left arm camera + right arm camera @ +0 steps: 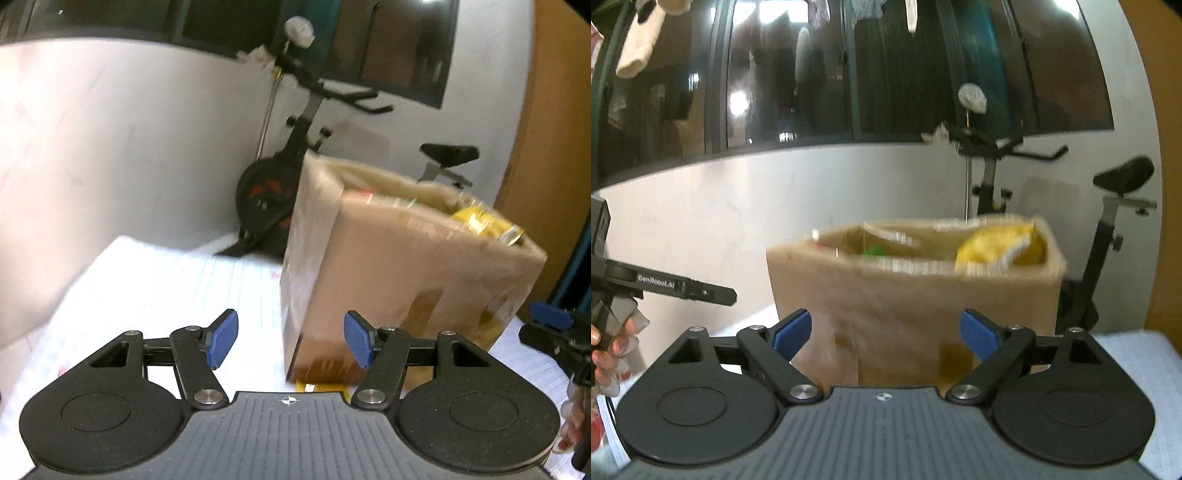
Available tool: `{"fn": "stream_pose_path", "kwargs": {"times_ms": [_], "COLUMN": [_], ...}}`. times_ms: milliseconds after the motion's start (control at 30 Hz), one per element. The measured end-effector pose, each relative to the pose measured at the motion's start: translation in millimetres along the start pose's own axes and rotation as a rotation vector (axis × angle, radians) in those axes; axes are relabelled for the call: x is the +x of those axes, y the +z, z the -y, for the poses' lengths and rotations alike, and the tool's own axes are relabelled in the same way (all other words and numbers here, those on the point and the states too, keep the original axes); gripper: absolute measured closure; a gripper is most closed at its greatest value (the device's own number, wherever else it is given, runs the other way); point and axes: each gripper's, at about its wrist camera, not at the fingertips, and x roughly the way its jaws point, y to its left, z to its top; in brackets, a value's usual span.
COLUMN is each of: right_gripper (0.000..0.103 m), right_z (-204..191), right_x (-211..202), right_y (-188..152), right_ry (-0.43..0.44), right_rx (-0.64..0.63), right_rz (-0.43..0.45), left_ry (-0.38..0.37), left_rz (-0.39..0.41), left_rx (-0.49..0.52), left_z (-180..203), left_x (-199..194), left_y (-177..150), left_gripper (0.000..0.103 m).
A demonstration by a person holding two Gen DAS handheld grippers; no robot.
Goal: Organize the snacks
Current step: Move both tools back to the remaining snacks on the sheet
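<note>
Both grippers, left gripper point(291, 339) and right gripper point(885, 334), have jaws wide and empty, with the snack box point(916, 295) standing dead ahead on the worktop point(166, 288), right one squarer to it.

Ahead of both grippers the box point(916, 295) is smeared by motion blur, so its print cannot be read. The yellow bag point(1001, 249) inside shows only its top. A yellow packet point(319, 387) lies mostly hidden under the box.
</note>
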Motion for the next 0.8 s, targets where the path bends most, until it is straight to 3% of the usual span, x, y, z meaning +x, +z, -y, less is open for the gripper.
{"fn": "stream_pose_path", "kwargs": {"times_ms": [133,367,467,633,700,800], "right_gripper": [0.015,0.03,0.031,0.032,0.043,0.045], "right_z": [4,11,13,12,13,16], "right_x": [11,47,63,85,93,94], "right_y": [-28,-64,-74,-78,-82,-86], "right_ry": [0.024,-0.02,-0.026,-0.022,-0.031,-0.042], "right_rx": [0.046,0.043,0.054,0.071,0.065,0.074], "right_rz": [-0.085,-0.263,-0.322,-0.386,-0.415,-0.421], "left_ry": [0.015,0.024,0.028,0.03,0.03,0.029], "left_rz": [-0.042,-0.087,-0.102,-0.128,-0.137,-0.147], "left_rx": [-0.007,-0.004,0.007,0.012,0.013,0.027], "left_z": [-1,-2,-2,-3,-3,-2], "left_x": [12,22,22,22,23,24], "left_y": [-18,-38,-45,-56,-61,-68], "left_gripper": [0.037,0.038,0.038,0.038,0.038,0.038]}}
